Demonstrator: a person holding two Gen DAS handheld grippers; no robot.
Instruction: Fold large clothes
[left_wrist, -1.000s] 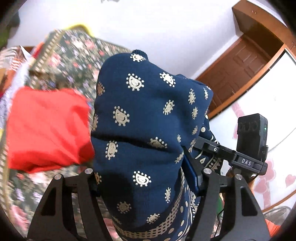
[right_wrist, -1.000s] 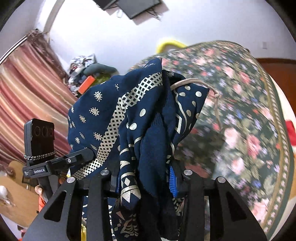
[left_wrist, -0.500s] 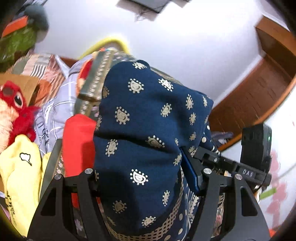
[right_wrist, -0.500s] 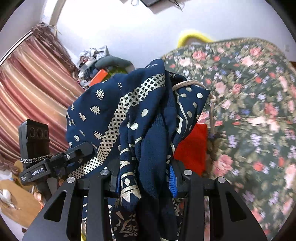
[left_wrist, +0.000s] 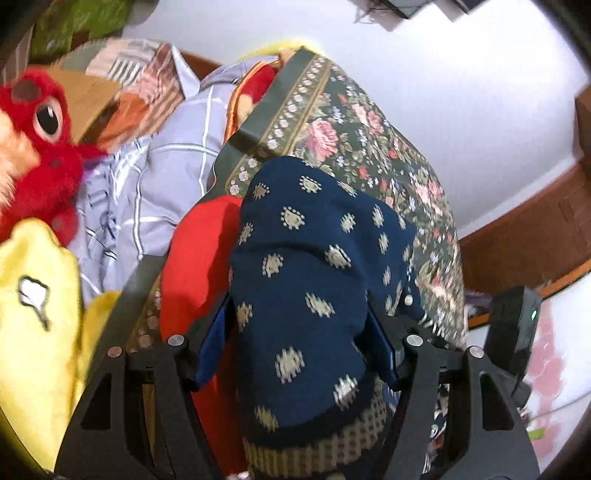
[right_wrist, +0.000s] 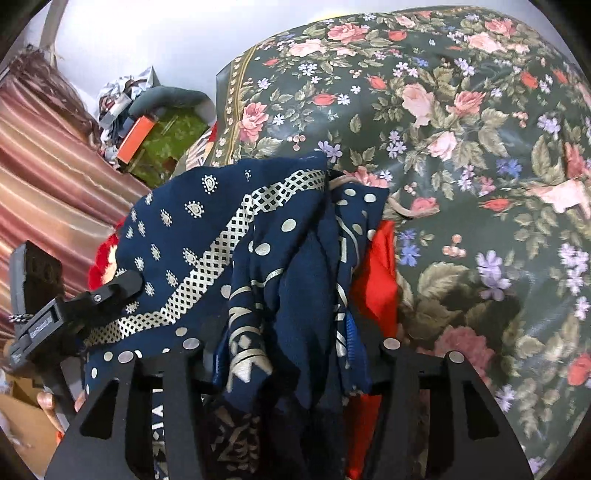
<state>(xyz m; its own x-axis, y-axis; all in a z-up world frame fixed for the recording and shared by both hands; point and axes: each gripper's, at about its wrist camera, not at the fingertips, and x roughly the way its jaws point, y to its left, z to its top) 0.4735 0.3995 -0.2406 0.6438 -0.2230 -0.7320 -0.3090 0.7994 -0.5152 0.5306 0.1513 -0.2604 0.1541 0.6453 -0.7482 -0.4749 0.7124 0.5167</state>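
Observation:
A navy garment with pale printed motifs (left_wrist: 314, 258) is bunched between the fingers of my left gripper (left_wrist: 299, 332), which is shut on it. In the right wrist view the same navy garment (right_wrist: 207, 236), showing a lattice border, hangs between the fingers of my right gripper (right_wrist: 288, 343). Those jaws are opening, and the cloth still fills the gap against both pads. The bundle sits low over a folded red garment (left_wrist: 199, 266), (right_wrist: 380, 280) lying on the floral bedspread (right_wrist: 480, 147). Each gripper's camera block shows at the edge of the other's view.
A red plush toy (left_wrist: 33, 147), a yellow soft item (left_wrist: 33, 314) and a lilac checked shirt (left_wrist: 166, 166) lie left of the bedspread (left_wrist: 369, 147). A striped curtain (right_wrist: 44, 177) and a clutter pile (right_wrist: 155, 122) stand beyond. A wooden door (left_wrist: 535, 229) is at right.
Both grippers came down toward the bed with the navy garment, which now lies close over the red one. The right fingers stand wider apart than before.

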